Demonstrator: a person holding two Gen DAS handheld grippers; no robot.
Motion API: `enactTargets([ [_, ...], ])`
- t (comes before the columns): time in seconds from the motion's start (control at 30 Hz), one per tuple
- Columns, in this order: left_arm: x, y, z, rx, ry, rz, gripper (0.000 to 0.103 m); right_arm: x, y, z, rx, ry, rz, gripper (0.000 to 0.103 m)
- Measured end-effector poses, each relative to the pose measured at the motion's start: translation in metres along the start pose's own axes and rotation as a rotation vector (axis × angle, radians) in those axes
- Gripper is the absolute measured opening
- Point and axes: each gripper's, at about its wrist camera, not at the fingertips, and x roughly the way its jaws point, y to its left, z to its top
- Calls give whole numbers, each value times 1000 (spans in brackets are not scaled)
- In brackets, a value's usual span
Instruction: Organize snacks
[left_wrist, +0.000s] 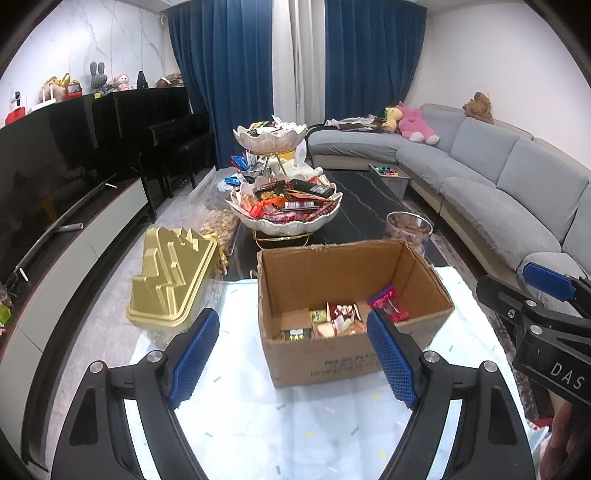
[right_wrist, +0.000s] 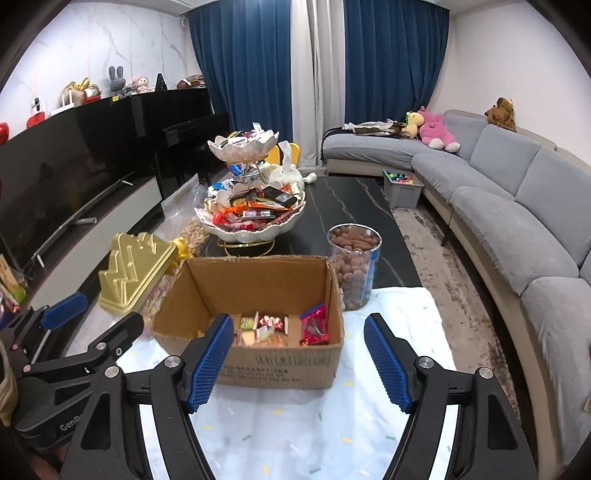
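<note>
Gold box (left_wrist: 173, 280): ridged lid, on the table (left_wrist: 258, 424) just left of the carton.
Left claw (left_wrist: 291, 354): spread wide, holding nothing, before the carton.
Carton (left_wrist: 351, 295): open cardboard, on a pale cloth; bright wrapped snacks (left_wrist: 343, 317) lie loose at its bottom.
Tiered bowl (left_wrist: 284, 206): white, scalloped, heaped with packets, behind the carton.
Nut jar (right_wrist: 354, 266): clear, right of the carton.
Right claw (right_wrist: 299, 354): spread wide, empty.

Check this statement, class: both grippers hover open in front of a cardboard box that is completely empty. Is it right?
Not quite. The cardboard box is not empty: the right wrist view shows snack packets lying on its bottom. The rest holds: the left gripper and right gripper are both open in front of it.
</note>
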Motion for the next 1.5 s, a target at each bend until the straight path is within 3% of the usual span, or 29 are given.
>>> enactTargets([
  [0.67,-58,-1,-52,5,14,-9,82,-55,2,-49,-20,-4,-19,74],
  [0.83,-71,-3,-70,-1,24,-10,82,-68,0,-66,-3,4,-25,80],
  [1.2,-96,-5,-95,-12,34,-9,94,-90,-6,-101,38,35,-50,80],
  [1.5,-116,0,-115,-24,51,-15,96,-118,-4,-115,45,8,-70,84],
])
